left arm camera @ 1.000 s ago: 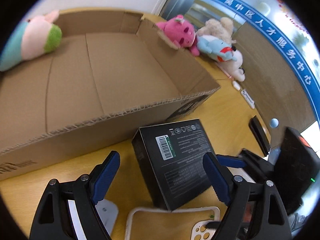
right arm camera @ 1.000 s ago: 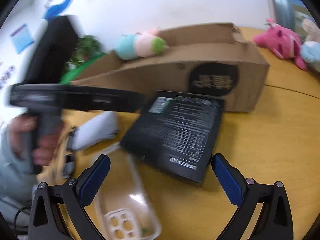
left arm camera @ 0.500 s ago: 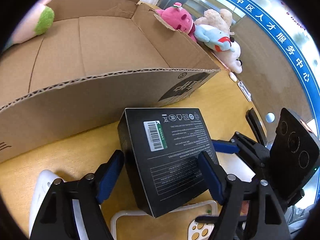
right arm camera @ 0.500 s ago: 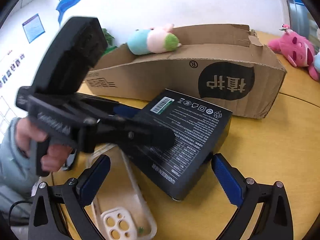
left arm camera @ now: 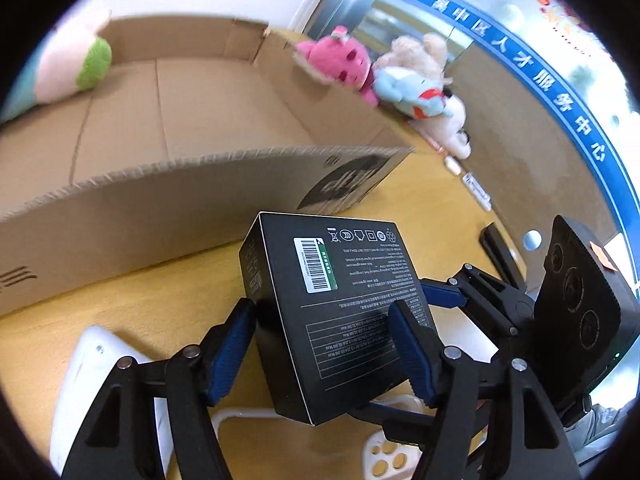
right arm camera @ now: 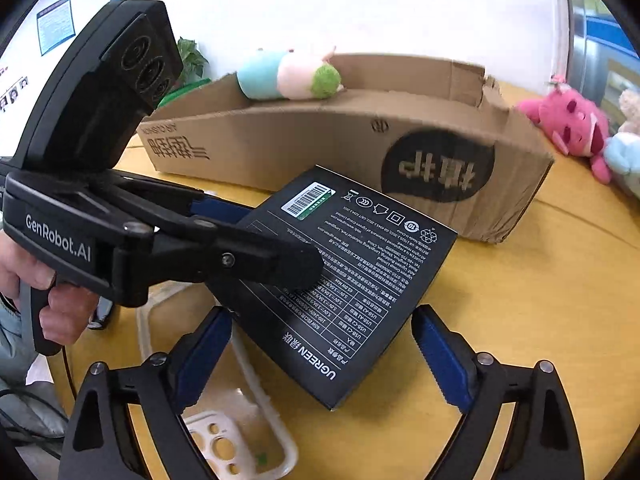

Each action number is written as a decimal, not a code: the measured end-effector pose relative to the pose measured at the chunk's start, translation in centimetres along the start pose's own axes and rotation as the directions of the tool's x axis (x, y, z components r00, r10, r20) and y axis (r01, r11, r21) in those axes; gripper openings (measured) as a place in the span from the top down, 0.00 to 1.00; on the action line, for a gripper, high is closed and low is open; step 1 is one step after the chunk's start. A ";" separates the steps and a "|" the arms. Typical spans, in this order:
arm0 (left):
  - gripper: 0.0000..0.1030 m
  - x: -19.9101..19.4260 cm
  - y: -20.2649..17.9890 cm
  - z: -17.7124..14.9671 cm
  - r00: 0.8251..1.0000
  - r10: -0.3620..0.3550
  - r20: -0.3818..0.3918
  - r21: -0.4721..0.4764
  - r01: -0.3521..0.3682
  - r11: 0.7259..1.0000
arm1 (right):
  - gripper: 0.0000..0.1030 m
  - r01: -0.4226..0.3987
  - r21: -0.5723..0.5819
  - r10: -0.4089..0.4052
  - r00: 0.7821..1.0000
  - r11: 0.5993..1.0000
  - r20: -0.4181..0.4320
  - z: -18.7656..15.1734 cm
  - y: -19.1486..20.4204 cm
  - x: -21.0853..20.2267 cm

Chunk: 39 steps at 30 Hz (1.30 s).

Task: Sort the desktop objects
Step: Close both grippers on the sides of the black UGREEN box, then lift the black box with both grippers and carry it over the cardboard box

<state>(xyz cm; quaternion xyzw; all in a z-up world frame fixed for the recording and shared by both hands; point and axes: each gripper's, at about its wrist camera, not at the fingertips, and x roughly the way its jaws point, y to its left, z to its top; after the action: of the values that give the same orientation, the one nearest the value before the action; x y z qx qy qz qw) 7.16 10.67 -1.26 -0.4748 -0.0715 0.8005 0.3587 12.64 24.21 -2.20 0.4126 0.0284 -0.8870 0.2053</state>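
Yellow wood counter [right arm camera: 520,280] fills lower frame; cardboard box [right arm camera: 320,140] behind. Left gripper [left arm camera: 320,344] clamps black box [left arm camera: 340,312]; right gripper [right arm camera: 320,356] gapes wide, holding nothing.

Office lobby: blue wall signage [left arm camera: 552,92], notice posters [right arm camera: 56,24], wooden desk [right arm camera: 540,280].

Both wrist views close, low over table; shared: black box [left arm camera: 340,312] [right arm camera: 352,276], cardboard box [left arm camera: 168,200] [right arm camera: 320,136] beyond.

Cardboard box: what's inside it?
The cardboard box shows a bare floor, with a plush at its far end. The near wall hides the floor just behind it.
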 end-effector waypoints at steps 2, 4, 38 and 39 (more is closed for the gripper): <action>0.34 -1.3 -0.7 0.3 0.999 0.007 0.043 0.015 -0.008 1.000 | 0.11 0.007 -0.008 -0.007 0.999 1.000 0.036 0.4 0.6 -1.5; 0.34 -2.9 -1.4 1.0 0.995 0.012 0.094 0.030 -0.014 0.999 | 0.11 0.016 -0.015 -0.014 0.997 1.000 0.070 1.3 1.3 -2.7; 0.34 -14.1 4.5 23.4 0.902 0.090 0.422 0.053 -0.123 0.991 | 0.11 0.072 -0.313 0.032 0.949 0.947 0.313 30.5 1.6 -3.1; 0.34 -13.4 5.1 24.1 0.908 0.092 0.408 0.047 -0.122 0.991 | 0.11 0.071 -0.312 0.031 0.951 0.947 0.308 30.9 1.0 -2.5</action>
<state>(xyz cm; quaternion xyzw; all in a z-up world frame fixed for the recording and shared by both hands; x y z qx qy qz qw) -11.05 3.81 18.91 -0.2890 -0.0893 0.9018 0.3086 -7.75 17.39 20.12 0.2295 0.1433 -0.9263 0.2620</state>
